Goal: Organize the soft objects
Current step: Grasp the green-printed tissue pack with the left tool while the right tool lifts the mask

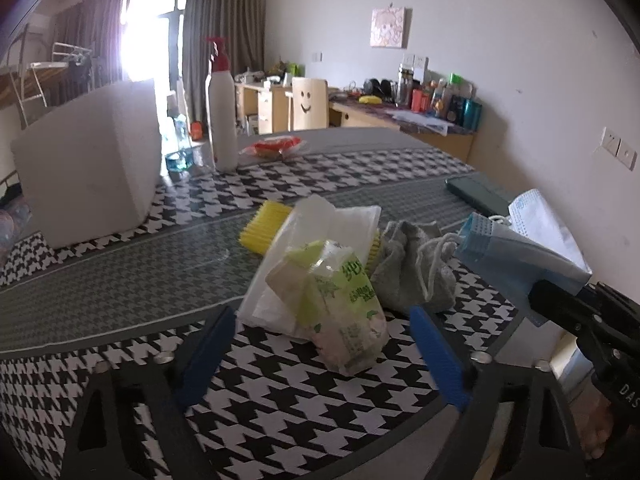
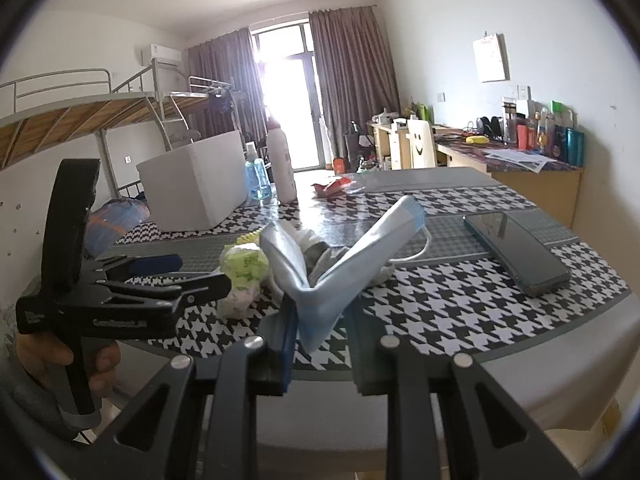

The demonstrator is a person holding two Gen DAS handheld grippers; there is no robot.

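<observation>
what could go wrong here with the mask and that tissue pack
The right tool pinches the blue face mask only by a fold, so it could slip free. The open left tool straddles the green tissue pack, which overlaps a clear bag; closing might drag both. The mask's ear loop could snag the grey pouch.
</observation>
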